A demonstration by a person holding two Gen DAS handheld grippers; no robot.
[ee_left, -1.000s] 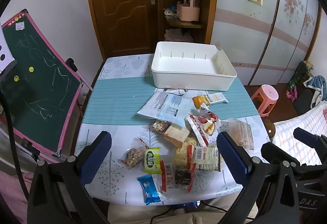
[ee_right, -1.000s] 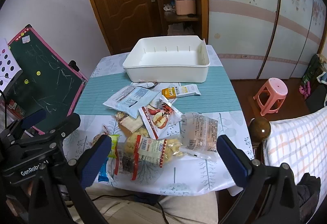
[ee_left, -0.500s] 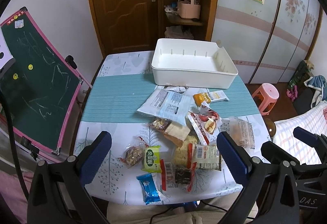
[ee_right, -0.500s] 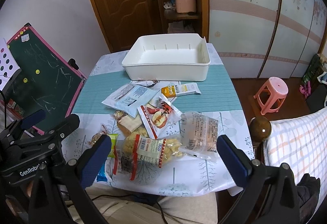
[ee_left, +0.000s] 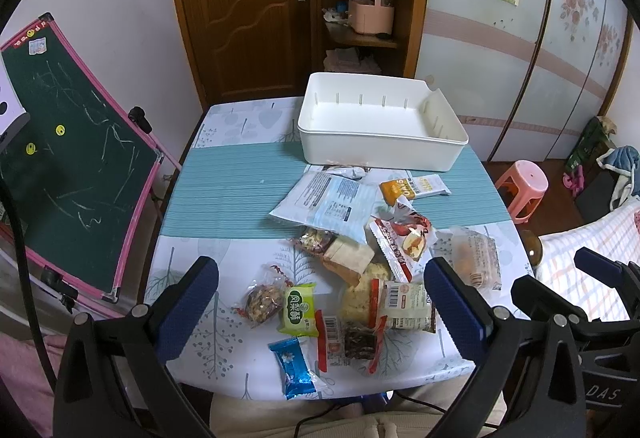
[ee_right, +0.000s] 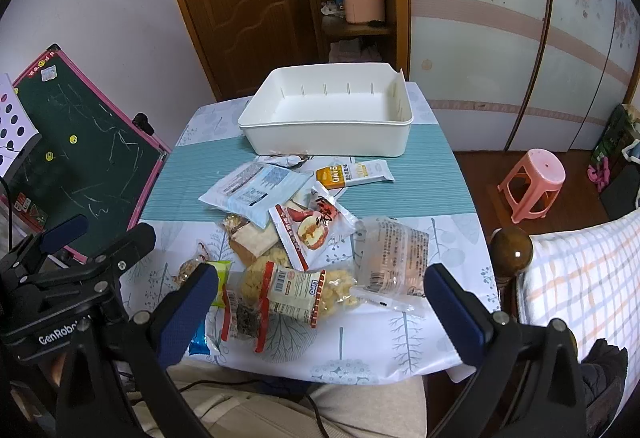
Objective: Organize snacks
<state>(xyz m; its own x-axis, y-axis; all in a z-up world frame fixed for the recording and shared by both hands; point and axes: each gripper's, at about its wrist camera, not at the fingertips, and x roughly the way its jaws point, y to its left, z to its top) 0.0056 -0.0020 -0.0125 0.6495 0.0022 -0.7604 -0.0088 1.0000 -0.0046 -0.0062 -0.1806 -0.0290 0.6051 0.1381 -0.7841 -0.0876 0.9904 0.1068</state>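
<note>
The left gripper (ee_left: pixel 320 312) and the right gripper (ee_right: pixel 320 312) hang above the near edge of the table (ee_left: pixel 224 194), each with its jaws spread wide and nothing between them. The heap of packaged snacks (ee_left: pixel 360 254) lies on the near half of the table, apart from both grippers. The empty white rectangular plastic bin (ee_left: pixel 380 148) stands at the far side on the teal striped runner (ee_left: pixel 232 190). An orange oat bar packet (ee_right: pixel 352 173) lies just before the bin.
</note>
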